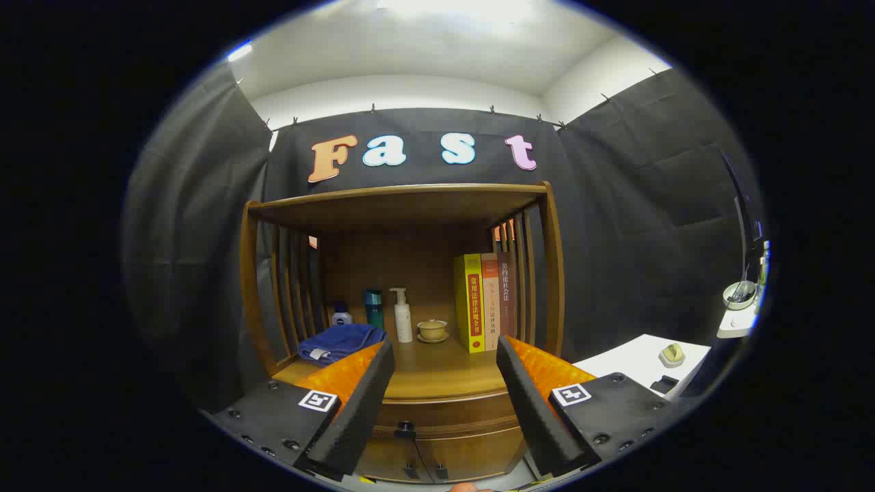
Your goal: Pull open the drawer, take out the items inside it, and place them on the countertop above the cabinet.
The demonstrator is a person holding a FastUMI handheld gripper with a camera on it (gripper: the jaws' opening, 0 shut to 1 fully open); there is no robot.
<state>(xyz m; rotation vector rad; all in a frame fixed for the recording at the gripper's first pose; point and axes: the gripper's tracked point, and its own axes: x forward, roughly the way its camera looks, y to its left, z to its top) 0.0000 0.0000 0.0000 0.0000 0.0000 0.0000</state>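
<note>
The hand-held gripper (pixel 444 410) is spread wide and holds nothing. The drawer (pixel 448 413) is shut, below the counter (pixel 444 372); its dark knob (pixel 405 430) lies between the fingers, low and left of centre, so the reach goes forward and down.

The gripper (pixel 444 383) hangs in front of a wooden cabinet (pixel 554 273), its fingers (pixel 362 403) spread wide apart with nothing between them. Between them, at 6 o'clock, sits the closed drawer (pixel 444 413) with its dark knob (pixel 405 430). Beyond the fingers, on the surface (pixel 444 372), lie a folded blue towel (pixel 340 342) at 10 o'clock, a pump bottle (pixel 402 316) and a small cup (pixel 432 330) at 12, and upright books (pixel 484 301) at 1.
</note>
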